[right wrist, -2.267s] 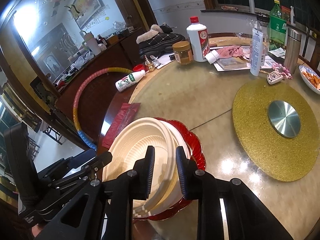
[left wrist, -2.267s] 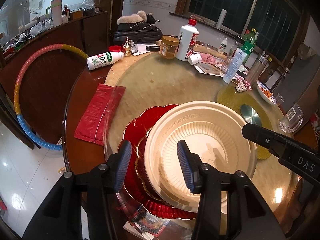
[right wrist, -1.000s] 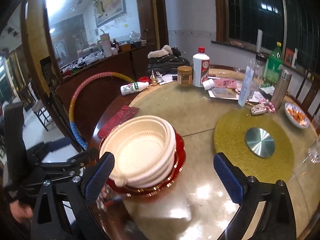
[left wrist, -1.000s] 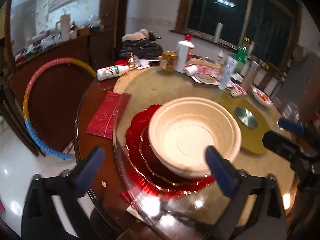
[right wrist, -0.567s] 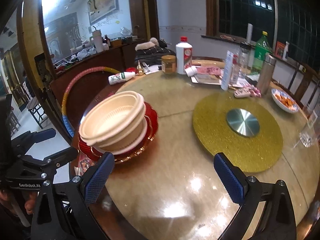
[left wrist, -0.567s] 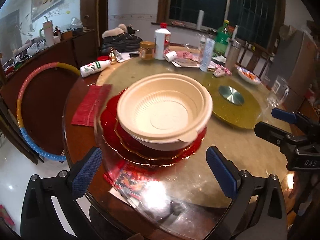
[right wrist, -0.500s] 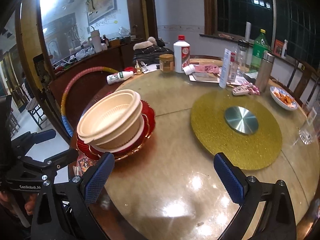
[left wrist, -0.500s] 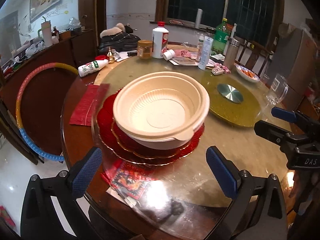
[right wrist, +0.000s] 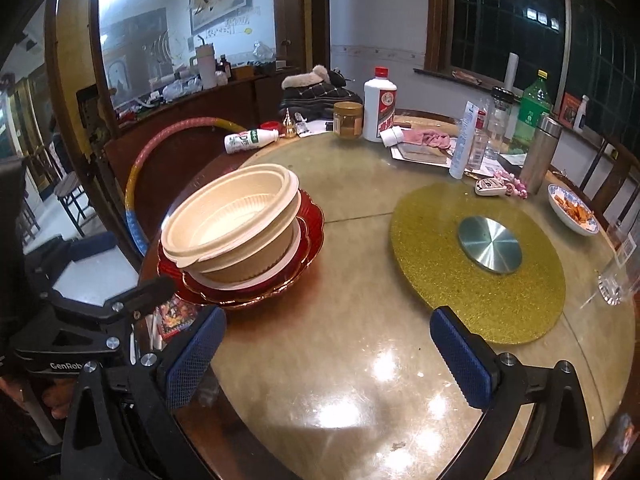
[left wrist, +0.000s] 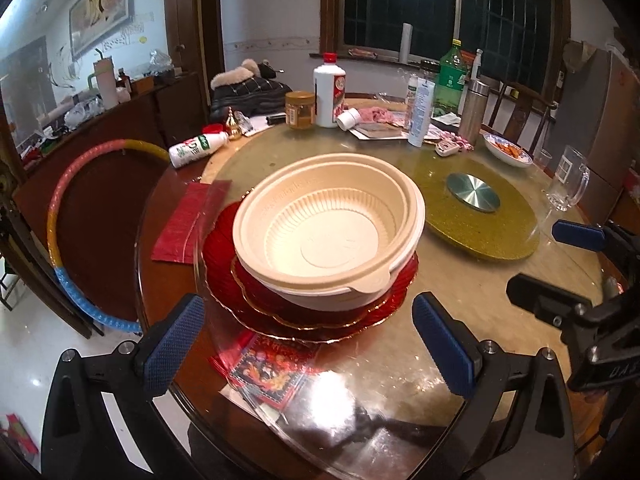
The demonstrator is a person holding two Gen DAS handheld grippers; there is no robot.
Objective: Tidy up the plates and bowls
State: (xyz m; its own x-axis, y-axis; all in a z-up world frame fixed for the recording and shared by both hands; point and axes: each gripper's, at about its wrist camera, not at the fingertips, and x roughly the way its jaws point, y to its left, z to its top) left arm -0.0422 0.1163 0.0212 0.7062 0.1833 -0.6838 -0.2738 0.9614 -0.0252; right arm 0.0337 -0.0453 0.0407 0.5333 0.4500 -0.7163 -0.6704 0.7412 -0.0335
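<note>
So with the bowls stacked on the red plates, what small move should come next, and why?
Probably just draw both tongs back a little further and stop. Both are open and hold nothing, and the cream bowls already sit nested on the red plates, though slightly tilted.

The cream bowls [left wrist: 328, 228] ahead of the left gripper's fingers look like matt plastic with small ridges inside. Under them, the red plates [left wrist: 316, 312] are shiny like glass, with gold edges. The round table [right wrist: 360, 360] has a smooth, glossy top that shines back the lights. Past the right gripper's fingers, the gold turntable [right wrist: 440, 272] looks rough and sparkly, and its middle disc [right wrist: 490, 245] is brushed metal. The finger pads [right wrist: 460, 356] are bumpy blue rubber.
</note>
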